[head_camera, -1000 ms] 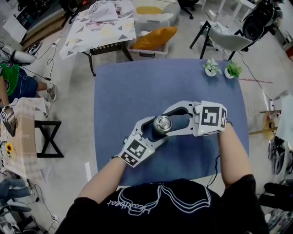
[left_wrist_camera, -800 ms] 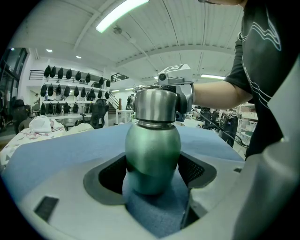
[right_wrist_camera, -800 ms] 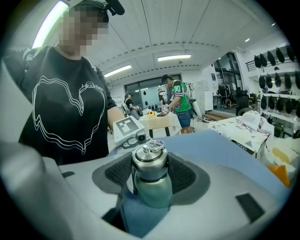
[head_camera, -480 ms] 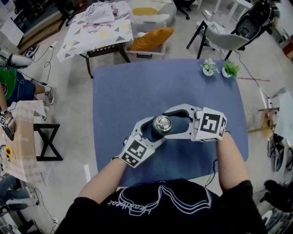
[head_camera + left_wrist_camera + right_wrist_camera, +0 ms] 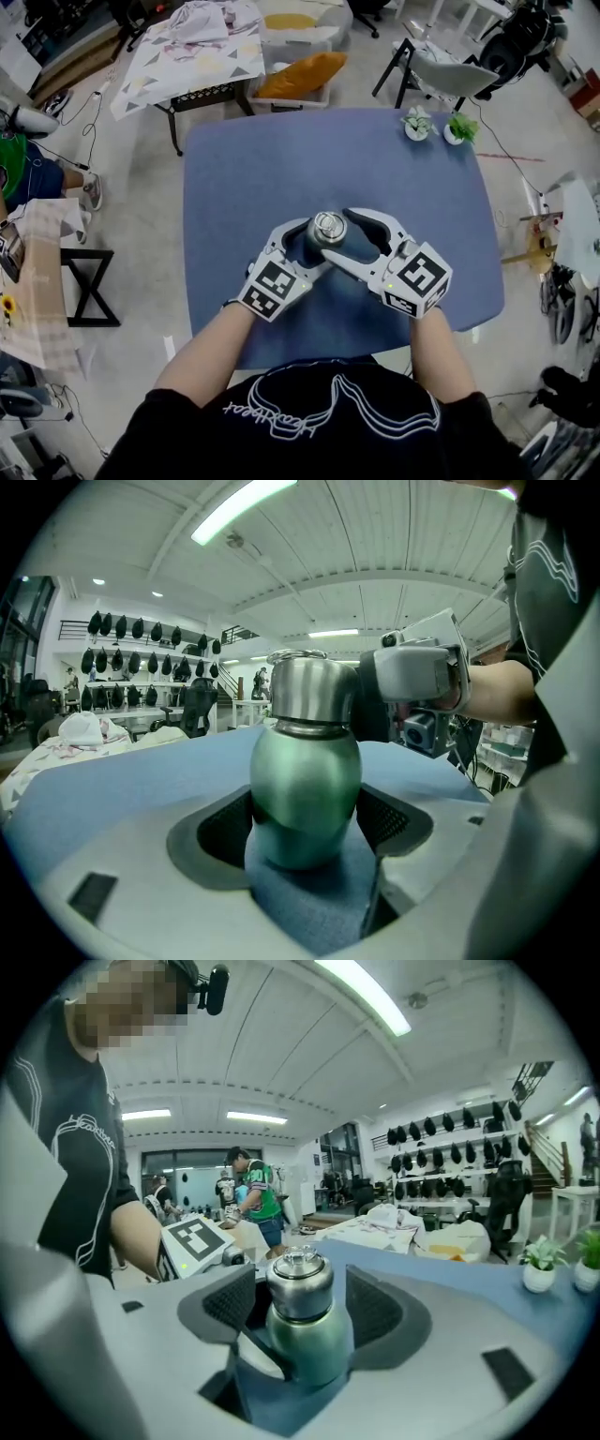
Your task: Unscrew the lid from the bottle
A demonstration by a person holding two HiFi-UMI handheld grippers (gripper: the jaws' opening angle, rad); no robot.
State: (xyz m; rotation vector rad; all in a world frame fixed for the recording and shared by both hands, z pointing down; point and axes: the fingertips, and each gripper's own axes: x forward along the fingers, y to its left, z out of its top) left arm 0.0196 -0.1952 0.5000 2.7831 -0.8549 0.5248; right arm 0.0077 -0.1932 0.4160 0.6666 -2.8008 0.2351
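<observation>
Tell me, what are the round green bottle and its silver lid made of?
The rounded green bottle looks like metal with a satin green coating: soft, blurry highlights run down it. Its silver lid seems brushed steel, with bright streaky reflections. Plastic can't be ruled out.

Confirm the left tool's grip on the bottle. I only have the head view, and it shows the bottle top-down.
Observer: Left gripper view: the left tool has its pads pressed on both sides of the bottle, on the green body below the lid.
Operator: Right tool clamped on the lid?
Observer: No. Right gripper view: the lid stands between the right tool pads, with a gap showing. Its jaws have just been opening.
Operator: Lid off?
Observer: No. Seen side-on, it sits on the neck, and the bottle stands upright on the blue table.
</observation>
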